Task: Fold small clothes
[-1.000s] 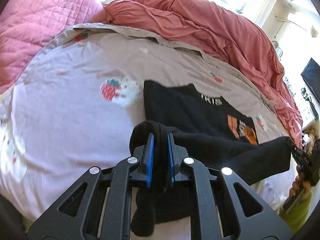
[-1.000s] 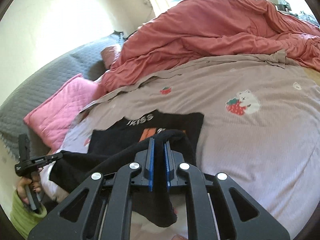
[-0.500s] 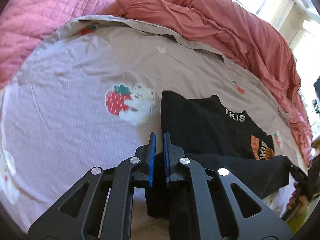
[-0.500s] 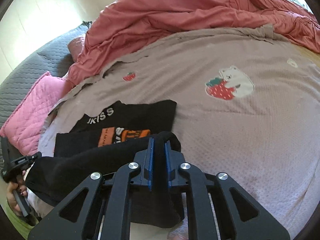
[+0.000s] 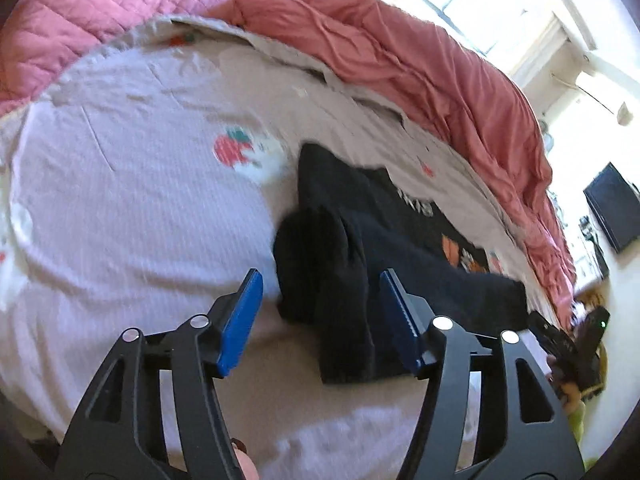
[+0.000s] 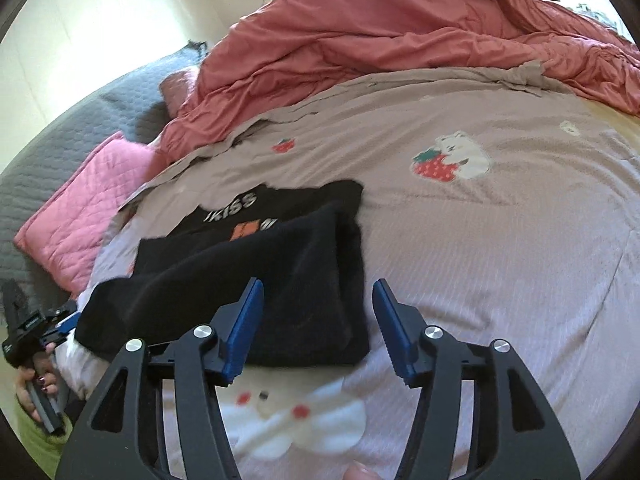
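Observation:
A small black shirt point(image 5: 360, 240) point(image 6: 280, 272) with white lettering and an orange print lies on the pale pink bed sheet point(image 5: 120, 200) point(image 6: 500, 260), its near half folded over the far half. My left gripper point(image 5: 320, 280) is opening; its blue pads stand apart on either side of the fold's left corner without pressing it. My right gripper point(image 6: 318, 288) is opening too, pads apart over the fold's right corner, the cloth lying loose between them. Each gripper shows at the edge of the other's view, held by a hand point(image 6: 36, 384).
A rumpled salmon duvet point(image 5: 420, 60) point(image 6: 400, 32) is heaped along the far side of the bed. A pink quilted pillow point(image 5: 80, 12) point(image 6: 80, 200) and a grey quilted cover point(image 6: 60, 128) lie at the head end. A dark screen point(image 5: 612, 208) hangs on the wall.
Both grippers were shut on the shirt's lifted hem corners; they lowered the hem forward onto the shirt and their jaws have now parted, leaving the cloth lying on the bed.

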`<state>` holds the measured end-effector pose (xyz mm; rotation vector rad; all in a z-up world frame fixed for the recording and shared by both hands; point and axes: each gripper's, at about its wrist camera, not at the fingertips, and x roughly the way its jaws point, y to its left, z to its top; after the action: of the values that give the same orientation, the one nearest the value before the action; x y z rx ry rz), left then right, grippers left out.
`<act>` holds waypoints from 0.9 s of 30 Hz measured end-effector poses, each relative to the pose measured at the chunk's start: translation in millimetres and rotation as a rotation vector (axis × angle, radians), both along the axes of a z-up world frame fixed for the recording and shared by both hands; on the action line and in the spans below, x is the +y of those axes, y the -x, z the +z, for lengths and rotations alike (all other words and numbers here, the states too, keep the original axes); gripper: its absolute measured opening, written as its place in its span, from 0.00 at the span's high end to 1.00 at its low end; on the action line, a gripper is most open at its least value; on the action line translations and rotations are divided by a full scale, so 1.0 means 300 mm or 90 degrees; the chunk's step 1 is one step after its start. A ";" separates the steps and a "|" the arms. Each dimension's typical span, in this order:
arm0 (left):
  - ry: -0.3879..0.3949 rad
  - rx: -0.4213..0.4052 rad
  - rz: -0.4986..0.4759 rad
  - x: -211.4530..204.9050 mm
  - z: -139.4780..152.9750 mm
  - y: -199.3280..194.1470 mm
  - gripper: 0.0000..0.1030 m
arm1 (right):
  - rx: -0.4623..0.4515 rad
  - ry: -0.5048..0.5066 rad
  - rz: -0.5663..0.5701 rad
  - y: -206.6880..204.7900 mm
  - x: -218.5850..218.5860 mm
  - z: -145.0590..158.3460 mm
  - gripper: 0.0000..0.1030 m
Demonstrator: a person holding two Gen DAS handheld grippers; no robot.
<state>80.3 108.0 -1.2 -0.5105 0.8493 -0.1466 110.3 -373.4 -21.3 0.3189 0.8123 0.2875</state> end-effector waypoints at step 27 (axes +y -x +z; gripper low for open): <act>0.001 -0.015 -0.020 -0.092 0.100 -0.215 0.98 | -0.050 -0.056 0.014 -0.228 0.014 0.109 0.91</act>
<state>144.7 80.3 28.8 -0.4956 0.8349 -0.1824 178.6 -369.2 11.3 0.3795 0.7281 0.3555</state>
